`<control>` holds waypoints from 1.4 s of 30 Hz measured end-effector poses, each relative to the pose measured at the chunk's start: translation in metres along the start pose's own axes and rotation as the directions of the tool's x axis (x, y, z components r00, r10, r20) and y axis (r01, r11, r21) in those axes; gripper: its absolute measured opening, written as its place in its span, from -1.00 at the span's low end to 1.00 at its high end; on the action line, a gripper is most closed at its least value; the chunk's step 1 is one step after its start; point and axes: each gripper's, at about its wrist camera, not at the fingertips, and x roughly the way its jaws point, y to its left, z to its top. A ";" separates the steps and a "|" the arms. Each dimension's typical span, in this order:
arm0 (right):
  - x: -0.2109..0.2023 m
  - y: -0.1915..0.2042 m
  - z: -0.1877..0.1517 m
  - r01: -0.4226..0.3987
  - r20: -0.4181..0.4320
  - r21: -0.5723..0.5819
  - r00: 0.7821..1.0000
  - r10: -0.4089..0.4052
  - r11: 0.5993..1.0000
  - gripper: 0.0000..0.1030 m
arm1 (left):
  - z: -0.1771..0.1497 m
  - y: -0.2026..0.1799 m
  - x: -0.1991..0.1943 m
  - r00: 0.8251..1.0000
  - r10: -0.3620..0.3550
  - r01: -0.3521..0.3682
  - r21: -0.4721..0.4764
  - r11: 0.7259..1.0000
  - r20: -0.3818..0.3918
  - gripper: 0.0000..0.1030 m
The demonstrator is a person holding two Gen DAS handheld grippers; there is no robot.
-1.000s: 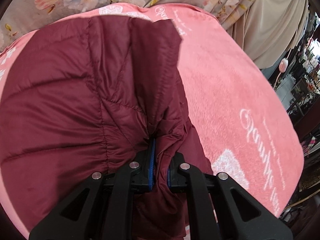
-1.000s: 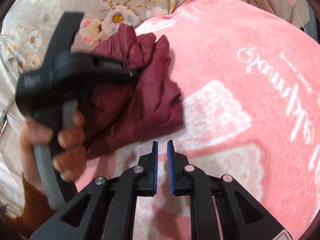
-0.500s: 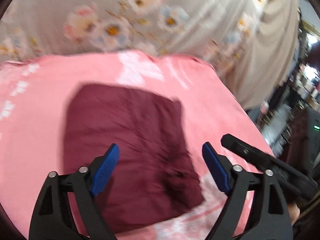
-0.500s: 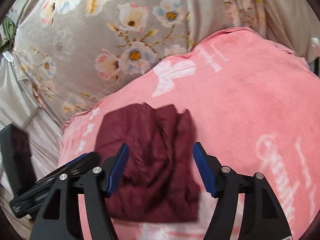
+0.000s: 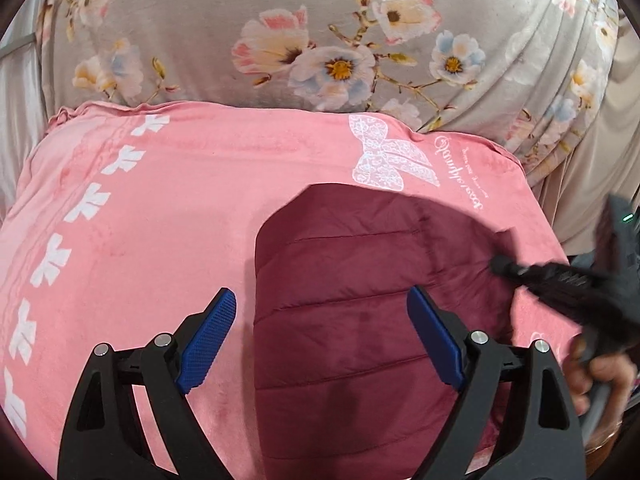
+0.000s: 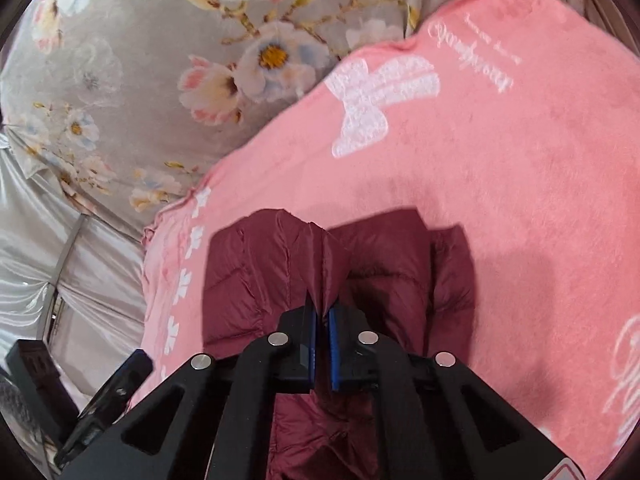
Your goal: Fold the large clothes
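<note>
From your left wrist, your left gripper [image 5: 322, 338] gapes wide above the quilted maroon puffer jacket [image 5: 352, 280] on the pink bow-printed blanket [image 5: 168, 216]; your blurred right gripper [image 5: 560, 280] overlaps the jacket's right edge. From your right wrist, it [image 6: 322, 350] pinches a jacket fold, floral grey curtain [image 6: 140, 60] beyond the blanket.

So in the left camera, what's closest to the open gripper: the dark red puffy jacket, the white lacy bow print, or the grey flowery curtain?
From the left gripper:
1. Dark red puffy jacket, right between its fingers.
2. White lacy bow print, on the pink blanket beyond the jacket.
3. Grey flowery curtain, behind the blanket's far edge.
</note>
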 end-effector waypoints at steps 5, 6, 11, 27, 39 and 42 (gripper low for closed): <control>-0.043 -0.006 0.005 0.122 0.092 -0.039 0.989 -0.118 0.992 -0.92 | 0.001 -0.019 0.014 0.999 -0.031 0.031 0.038 0.999 -0.017 0.65; -0.042 -0.012 0.003 0.168 0.090 -0.035 0.982 -0.164 0.985 -0.92 | 0.001 -0.023 0.017 0.999 -0.034 0.035 0.044 0.998 -0.022 0.65; -0.015 -0.038 -0.014 0.292 0.045 -0.005 0.955 -0.292 0.956 -0.92 | -0.007 -0.044 0.052 0.997 -0.013 0.020 0.087 0.996 -0.079 0.64; 0.040 -0.047 -0.052 0.458 0.108 -0.070 0.886 -0.450 0.886 -0.90 | -0.031 -0.048 0.105 0.990 0.050 -0.031 0.144 0.989 -0.133 0.75; 0.051 -0.052 -0.060 0.482 0.172 -0.079 0.869 -0.464 0.873 -0.90 | -0.039 -0.052 0.124 0.989 0.082 -0.060 0.170 0.984 -0.126 0.88; 0.052 -0.055 -0.060 0.472 0.176 -0.075 0.874 -0.454 0.879 -0.90 | -0.041 -0.053 0.128 0.989 0.090 -0.068 0.175 0.982 -0.122 0.91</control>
